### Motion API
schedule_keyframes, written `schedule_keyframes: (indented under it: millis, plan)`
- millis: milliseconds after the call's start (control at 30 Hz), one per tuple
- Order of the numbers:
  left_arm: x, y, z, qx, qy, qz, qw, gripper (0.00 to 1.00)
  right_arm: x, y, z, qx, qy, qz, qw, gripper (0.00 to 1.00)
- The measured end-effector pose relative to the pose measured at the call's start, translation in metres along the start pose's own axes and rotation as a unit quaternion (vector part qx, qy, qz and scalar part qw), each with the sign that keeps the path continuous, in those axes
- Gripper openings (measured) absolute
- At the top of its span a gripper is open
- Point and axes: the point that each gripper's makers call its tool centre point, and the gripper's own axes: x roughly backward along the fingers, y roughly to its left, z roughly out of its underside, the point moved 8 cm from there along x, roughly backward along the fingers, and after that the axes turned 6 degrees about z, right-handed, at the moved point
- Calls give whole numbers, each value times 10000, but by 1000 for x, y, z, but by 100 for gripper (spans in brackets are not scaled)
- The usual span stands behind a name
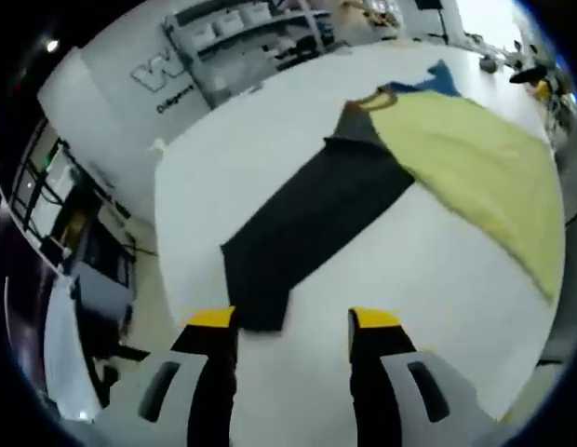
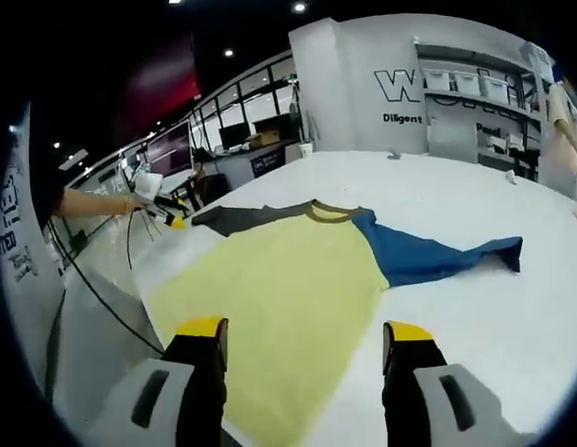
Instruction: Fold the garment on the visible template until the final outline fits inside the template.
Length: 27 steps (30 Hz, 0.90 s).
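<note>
Lying flat and spread on the white tabletop [image 1: 382, 279]: a garment [image 2: 288, 298] with a yellow body, a dark grey sleeve [image 1: 312, 223] on one side and a blue sleeve [image 2: 437, 256] on the other, an olive collar [image 2: 332, 212] at the neck. Looking thin, soft and light, so likely draping and wrinkling when lifted, sliding easily over the smooth tabletop, and holding no shape of its own; probably best pinched at an edge, a sleeve cuff or a hem corner, not mid-panel. Running body-long from the collar toward the hem, which is pointing at the right gripper [image 2: 305, 340] in the right gripper view; sleeves stretching out crosswise, grey one to that view's left, blue one to its right. Hovering with jaws apart and gripping nothing, both grippers: the left gripper [image 1: 293, 321] right at the grey sleeve's cuff end, with its left jaw over the cuff edge, contact unclear; the right one above the yellow hem. Showing no clear template outline on the tabletop. Seeming unfolded so far, with the sleeves likely needing to come inward first.
</note>
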Motion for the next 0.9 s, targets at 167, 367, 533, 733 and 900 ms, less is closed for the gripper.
schedule_keyframes:
  millis: [167,367,533,733,900]
  plan:
    - [-6,2,3,185,29,-64,9998,34,-5,6,1,-155,11,20,9999,64]
    - [-22,16,13,35,229,-15,9997,30,-9,10,-1,-266,13,39,9996,60]
    - [-30,23,15,196,226,33,9995,30,-10,10,-1,-324,65,10,9995,55]
    - [-43,29,20,713,13,166,9973,24,-11,12,-1,-431,124,31,9990,51]
    - [-46,29,21,1005,-93,264,9945,15,-14,14,-4,-466,128,-9,9988,48]
